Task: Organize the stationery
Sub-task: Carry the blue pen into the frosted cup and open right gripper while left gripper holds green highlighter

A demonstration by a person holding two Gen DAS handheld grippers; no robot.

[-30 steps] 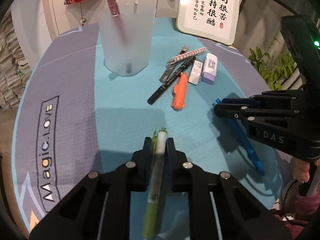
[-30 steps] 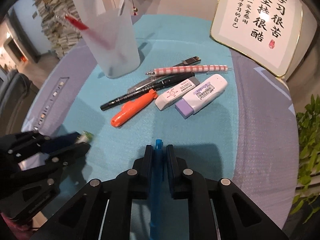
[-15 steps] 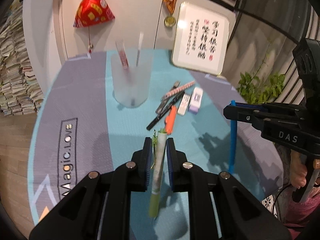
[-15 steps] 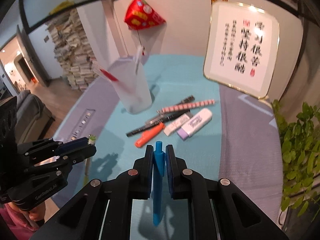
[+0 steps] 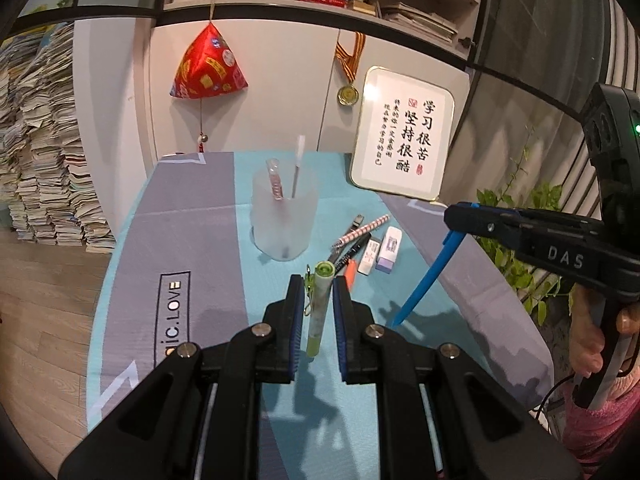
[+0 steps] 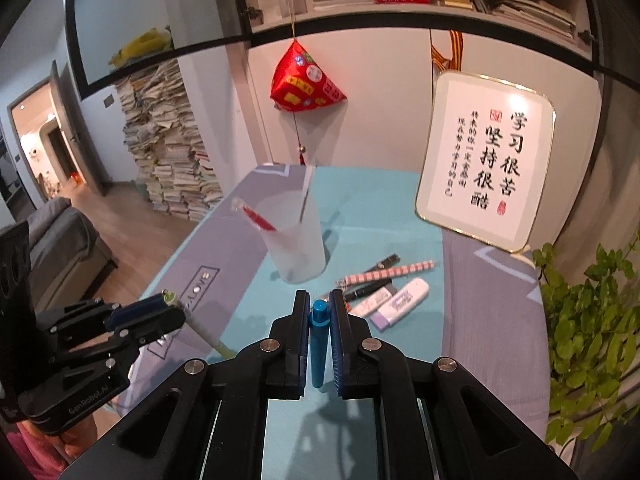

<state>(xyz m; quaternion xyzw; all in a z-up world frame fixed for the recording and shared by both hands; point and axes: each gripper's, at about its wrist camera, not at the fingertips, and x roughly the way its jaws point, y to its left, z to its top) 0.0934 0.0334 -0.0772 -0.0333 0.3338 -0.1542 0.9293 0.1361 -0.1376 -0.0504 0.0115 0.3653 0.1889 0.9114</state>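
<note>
Left tool [image 5: 314, 294], black plastic with blue ribbed pads, was pinching a pale green pen [image 5: 318, 308] near its cap; the pen hung tip-down above the bench [image 5: 192, 216], which wore a teal-and-grey woven mat. Frosted, translucent cup [image 5: 285, 220] stood upright further back, holding a red pen and a thin white one. Right of the cup lay a loose cluster on the mat: pink-striped pencil [image 5: 362, 230], black pen [image 5: 352, 252], orange marker [image 5: 351, 272], two block erasers [image 5: 382, 250], touching or just beside each other. Right tool [image 6: 319, 314] was clamped on a smooth blue pen [image 6: 319, 340], held off the mat, tip slanting down.
</note>
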